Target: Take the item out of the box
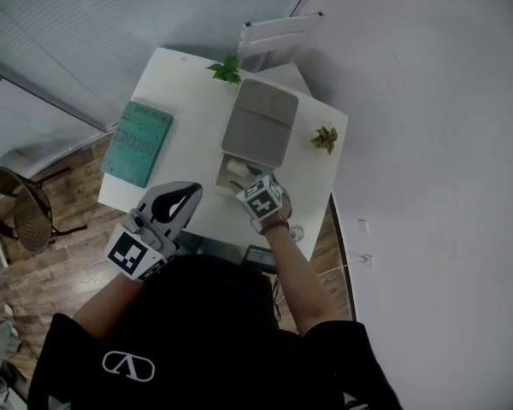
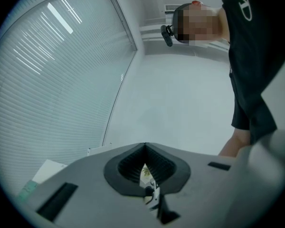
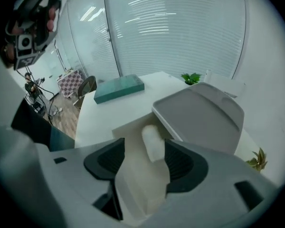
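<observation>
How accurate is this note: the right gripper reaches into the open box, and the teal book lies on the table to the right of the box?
One detail is wrong. In the head view the teal book lies left of the box, not right of it. The right gripper does reach into the open box.

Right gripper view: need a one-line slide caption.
Right gripper at the partly uncovered box, jaws apart either side of the white item inside, grey lid offset behind.
</observation>
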Demonstrator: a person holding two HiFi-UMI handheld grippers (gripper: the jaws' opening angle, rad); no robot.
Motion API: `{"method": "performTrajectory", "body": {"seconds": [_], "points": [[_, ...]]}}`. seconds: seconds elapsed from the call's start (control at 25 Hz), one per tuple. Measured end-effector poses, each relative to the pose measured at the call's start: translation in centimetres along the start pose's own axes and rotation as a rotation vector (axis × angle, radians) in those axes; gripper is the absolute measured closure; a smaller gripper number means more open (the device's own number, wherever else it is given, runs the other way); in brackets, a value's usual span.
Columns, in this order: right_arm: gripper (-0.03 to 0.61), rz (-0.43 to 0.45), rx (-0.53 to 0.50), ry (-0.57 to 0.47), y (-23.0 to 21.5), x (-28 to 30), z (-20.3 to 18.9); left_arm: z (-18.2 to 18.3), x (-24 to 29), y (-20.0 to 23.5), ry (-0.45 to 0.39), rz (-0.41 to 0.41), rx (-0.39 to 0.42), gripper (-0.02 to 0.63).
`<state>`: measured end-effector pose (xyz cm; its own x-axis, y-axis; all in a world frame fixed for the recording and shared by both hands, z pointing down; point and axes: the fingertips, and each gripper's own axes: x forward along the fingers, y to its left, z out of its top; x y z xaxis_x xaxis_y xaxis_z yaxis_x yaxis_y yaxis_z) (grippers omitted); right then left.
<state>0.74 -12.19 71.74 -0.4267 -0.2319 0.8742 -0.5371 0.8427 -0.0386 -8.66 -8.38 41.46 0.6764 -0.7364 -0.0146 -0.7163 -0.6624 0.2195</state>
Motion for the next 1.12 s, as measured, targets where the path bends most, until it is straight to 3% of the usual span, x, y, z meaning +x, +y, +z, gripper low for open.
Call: {"method": "performTrajectory", "body": {"seconds": [0.2,0.36,0.64,0.76,1.12], "points": [[0.310,0.020,-0.010,0.088,-0.1,2.3,-1.0,-1.0,-0.3,0.0,0.034,0.000,-0.018,0.609],[0.309,-0.012,-0.046,0.139,-0.7,3.0,-1.3,-1.1,-0.4,0.3,0.034,0.006,-0.020,0.609],[0.424,-0.172,-0.267,0.287,-1.8,3.9,-2.4,-0.8,0.0,0.5,0.021,0.012,-0.015,0.609],[0.440,-0.210,-0.327,0.300,-2.0,4.1,-2.5,-0.7,0.1,0.5,0.019,0.015,-0.015,0.609],[0.466,-0.221,-0.345,0.269,-2.0,3.7,-2.8,-0.3,0.5,0.9,0.002,0.019,-0.008,0.609]]}}
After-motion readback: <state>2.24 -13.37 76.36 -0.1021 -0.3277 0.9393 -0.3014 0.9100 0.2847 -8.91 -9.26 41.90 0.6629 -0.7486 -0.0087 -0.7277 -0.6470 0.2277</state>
